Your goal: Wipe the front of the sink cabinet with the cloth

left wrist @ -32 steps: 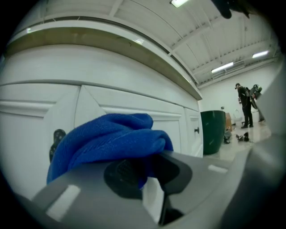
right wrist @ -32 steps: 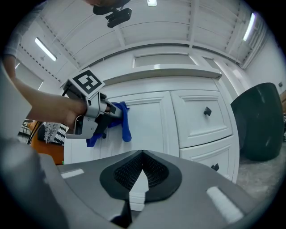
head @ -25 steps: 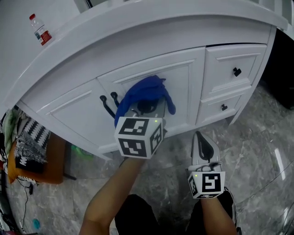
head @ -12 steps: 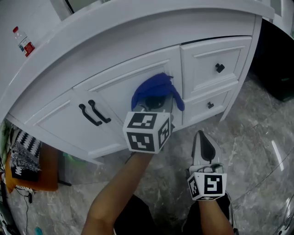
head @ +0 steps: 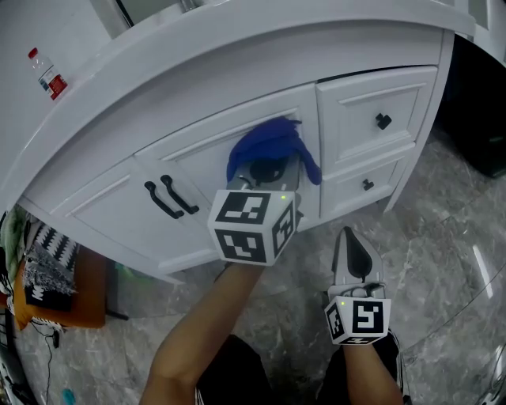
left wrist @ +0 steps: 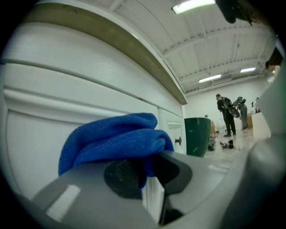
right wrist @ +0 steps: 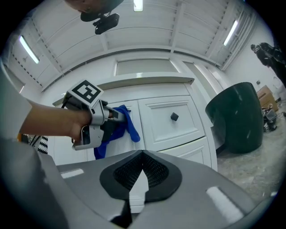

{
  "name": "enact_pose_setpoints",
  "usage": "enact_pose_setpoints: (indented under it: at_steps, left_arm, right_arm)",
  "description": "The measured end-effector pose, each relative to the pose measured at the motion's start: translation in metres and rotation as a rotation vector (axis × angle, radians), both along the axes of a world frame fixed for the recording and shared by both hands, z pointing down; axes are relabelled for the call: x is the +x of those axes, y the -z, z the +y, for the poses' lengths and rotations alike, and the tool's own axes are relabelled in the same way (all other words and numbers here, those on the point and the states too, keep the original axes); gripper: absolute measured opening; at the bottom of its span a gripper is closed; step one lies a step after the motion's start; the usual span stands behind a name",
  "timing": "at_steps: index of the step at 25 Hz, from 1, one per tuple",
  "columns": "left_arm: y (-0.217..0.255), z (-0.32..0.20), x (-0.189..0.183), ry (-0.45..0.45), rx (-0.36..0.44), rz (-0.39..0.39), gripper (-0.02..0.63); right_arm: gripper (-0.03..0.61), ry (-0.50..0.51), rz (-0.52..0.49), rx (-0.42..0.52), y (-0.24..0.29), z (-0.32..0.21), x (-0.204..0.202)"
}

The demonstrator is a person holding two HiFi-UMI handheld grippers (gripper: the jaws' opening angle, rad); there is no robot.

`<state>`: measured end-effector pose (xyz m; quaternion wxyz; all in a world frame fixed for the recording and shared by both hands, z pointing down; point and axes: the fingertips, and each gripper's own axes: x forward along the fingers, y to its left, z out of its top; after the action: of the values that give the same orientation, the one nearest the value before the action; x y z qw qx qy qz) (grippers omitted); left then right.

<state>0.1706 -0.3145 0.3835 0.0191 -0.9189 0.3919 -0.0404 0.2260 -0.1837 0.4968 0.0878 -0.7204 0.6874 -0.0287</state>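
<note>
Slid rightward, the bunched blue cloth [head: 271, 144] presses the cabinet front [head: 204, 168].

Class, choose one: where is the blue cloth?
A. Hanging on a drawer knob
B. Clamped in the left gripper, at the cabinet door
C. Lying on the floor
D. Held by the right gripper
B: the left gripper is shut on the blue cloth at the cabinet door; the right gripper holds nothing.

Bright, even light falls from ceiling strips [left wrist: 192, 5] above me. My 2 gripper views bulge and darken at the corners.
</note>
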Motion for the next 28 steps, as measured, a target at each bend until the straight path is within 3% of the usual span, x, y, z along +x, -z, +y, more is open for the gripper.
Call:
enact_pose_setpoints:
  at_steps: [6,13,18,22,28]
  left_arm:
    - [0.032,0.002,-0.054,0.068,0.057,0.019,0.054]
    - [0.040,0.004,-0.118,0.135,0.043,0.055,0.054]
    - [0.056,0.010,-0.145,0.137,-0.012,0.199,0.052]
    - [0.072,0.011,-0.179,0.174,-0.028,0.261,0.052]
    - [0.079,0.008,-0.244,0.263,0.003,0.209,0.052]
  right_arm:
    - [0.000,0.021,0.019,-0.007,-0.006,-0.007,-0.011]
    - [0.000,0.102,0.084,-0.015,-0.012,-0.024,-0.053]
    - [0.000,0.139,0.092,-0.025,-0.018,-0.031,-0.079]
    - [0.000,0.169,0.112,-0.029,-0.020,-0.035,-0.100]
    - [0.000,0.197,0.133,-0.041,-0.028,-0.039,-0.117]
